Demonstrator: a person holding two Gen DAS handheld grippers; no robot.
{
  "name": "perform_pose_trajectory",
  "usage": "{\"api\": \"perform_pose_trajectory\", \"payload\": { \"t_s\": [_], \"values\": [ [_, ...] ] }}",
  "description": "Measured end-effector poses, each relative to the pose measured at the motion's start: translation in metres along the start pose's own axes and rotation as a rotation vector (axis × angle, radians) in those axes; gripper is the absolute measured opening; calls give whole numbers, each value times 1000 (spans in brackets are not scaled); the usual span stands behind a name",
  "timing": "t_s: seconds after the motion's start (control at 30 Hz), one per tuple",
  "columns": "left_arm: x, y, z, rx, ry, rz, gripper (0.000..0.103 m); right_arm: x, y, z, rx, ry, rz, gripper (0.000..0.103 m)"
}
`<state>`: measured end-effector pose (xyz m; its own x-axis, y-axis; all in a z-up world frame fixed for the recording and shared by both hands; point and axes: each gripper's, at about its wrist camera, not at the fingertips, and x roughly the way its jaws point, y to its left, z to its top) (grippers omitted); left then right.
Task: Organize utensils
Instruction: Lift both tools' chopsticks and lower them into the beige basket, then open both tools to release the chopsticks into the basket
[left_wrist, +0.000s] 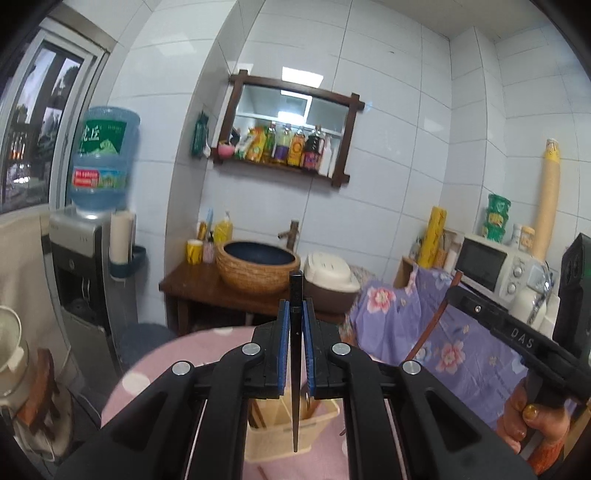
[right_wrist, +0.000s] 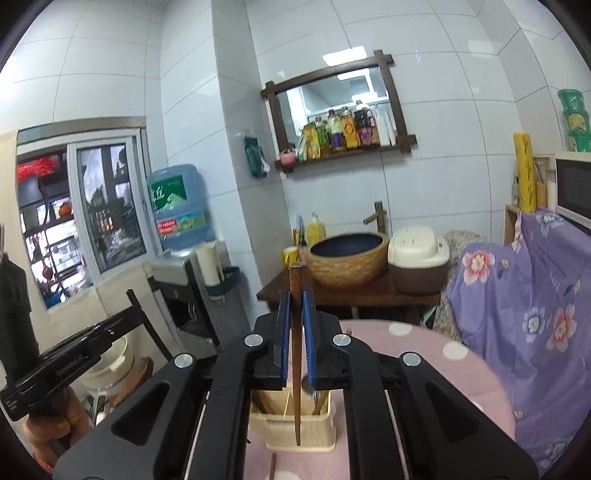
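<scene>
My left gripper (left_wrist: 295, 314) is shut on a black chopstick (left_wrist: 296, 295) that stands upright, its tip hanging in front of the cream utensil holder (left_wrist: 288, 435) on the pink dotted table. My right gripper (right_wrist: 294, 306) is shut on a brown wooden chopstick (right_wrist: 295, 280), also upright, its tip down in front of the same cream holder (right_wrist: 295, 424). The holder has wooden utensils and a spoon in its compartments. The right gripper also shows in the left wrist view (left_wrist: 452, 291), holding the brown chopstick (left_wrist: 432, 321) at the right.
The round pink table (right_wrist: 424, 354) has a loose brown stick (right_wrist: 272, 467) in front of the holder. Behind stand a wooden washstand with a woven basin (left_wrist: 256, 266), a rice cooker (left_wrist: 328, 278), a water dispenser (left_wrist: 92, 258), and a microwave (left_wrist: 491, 269) on a purple floral cloth.
</scene>
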<state>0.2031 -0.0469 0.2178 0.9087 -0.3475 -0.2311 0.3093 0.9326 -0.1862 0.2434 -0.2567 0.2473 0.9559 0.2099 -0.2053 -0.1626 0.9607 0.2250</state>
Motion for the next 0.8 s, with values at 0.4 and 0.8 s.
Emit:
{"api": "perform_pose_trajectory", "payload": {
  "t_s": [0.4, 0.8],
  "values": [
    [78, 17, -47, -31, 79, 123, 8, 75, -6, -61, 10, 63, -72, 8],
    [105, 31, -113, -39, 200, 146, 8, 99, -25, -122, 40, 169, -73, 8]
  ]
}}
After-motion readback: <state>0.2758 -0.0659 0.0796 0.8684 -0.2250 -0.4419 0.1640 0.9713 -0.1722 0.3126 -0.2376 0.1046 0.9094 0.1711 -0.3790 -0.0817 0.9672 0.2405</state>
